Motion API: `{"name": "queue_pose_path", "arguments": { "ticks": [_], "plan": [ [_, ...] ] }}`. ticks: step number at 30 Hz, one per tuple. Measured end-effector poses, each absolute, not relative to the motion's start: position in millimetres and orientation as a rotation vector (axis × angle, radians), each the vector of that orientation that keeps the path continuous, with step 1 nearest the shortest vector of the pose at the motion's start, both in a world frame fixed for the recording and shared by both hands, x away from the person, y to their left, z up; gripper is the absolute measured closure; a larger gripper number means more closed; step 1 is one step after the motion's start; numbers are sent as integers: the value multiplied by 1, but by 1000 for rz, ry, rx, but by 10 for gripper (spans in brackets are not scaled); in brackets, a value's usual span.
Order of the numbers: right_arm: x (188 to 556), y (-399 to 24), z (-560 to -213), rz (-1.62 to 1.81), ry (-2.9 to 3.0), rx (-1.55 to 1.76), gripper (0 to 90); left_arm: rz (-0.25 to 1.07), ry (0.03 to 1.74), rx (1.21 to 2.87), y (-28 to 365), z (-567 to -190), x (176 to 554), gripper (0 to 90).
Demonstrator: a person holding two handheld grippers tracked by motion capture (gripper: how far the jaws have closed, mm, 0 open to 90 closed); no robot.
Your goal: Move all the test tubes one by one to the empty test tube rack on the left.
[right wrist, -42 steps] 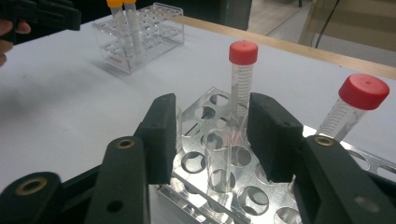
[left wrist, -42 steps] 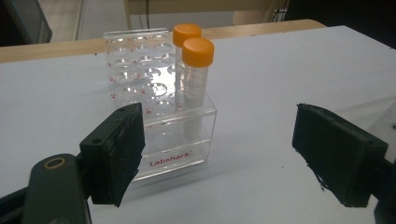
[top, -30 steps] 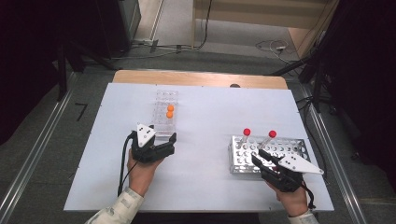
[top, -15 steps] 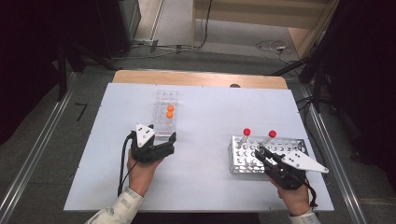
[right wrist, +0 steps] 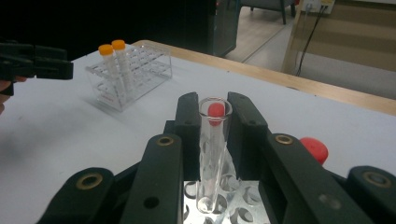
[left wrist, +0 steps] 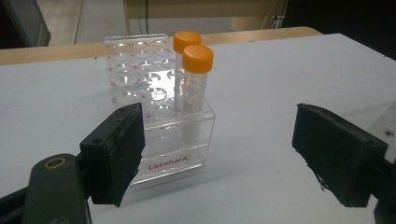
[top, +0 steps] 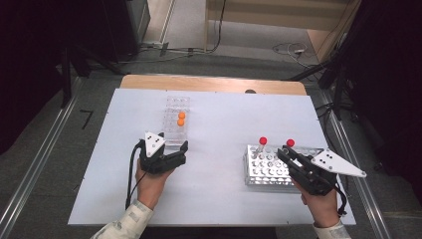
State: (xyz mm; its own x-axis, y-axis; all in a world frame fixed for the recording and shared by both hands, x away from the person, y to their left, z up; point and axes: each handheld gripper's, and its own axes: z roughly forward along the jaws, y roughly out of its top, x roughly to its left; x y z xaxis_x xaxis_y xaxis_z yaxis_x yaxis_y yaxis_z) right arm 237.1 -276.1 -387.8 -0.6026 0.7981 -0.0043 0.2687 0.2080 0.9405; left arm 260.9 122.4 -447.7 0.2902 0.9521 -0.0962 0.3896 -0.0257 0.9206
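We see right gripper (right wrist: 212, 122) fingers (right wrist: 187, 122) just closed, pinching clear open tube (right wrist: 212, 149) upright between them, tube foot at metal rack (top: 266, 169) holes. Red-capped tube (right wrist: 314, 148) just right of fingers; another red cap (right wrist: 215, 112) behind held tube. Left gripper (left wrist: 219, 154) fingers (left wrist: 119, 151) spread wide, nothing between; clear rack (left wrist: 161, 126) with two orange-capped tubes (left wrist: 196, 77) just ahead, near left finger, on table (top: 224, 124).

High view above the person's side, looking forward and down on the whole desk (top: 219, 124), left gripper view close on the clear rack (left wrist: 159, 116), right gripper view sharing it farther off
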Motion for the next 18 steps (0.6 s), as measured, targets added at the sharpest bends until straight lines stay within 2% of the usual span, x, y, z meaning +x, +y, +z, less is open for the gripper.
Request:
{"name": "queue_pose_path", "arguments": {
  "ticks": [18],
  "plan": [
    [256,-228,-373,1430,2047,905,731,730,1253,1589,122,-446,259,179]
  ]
}}
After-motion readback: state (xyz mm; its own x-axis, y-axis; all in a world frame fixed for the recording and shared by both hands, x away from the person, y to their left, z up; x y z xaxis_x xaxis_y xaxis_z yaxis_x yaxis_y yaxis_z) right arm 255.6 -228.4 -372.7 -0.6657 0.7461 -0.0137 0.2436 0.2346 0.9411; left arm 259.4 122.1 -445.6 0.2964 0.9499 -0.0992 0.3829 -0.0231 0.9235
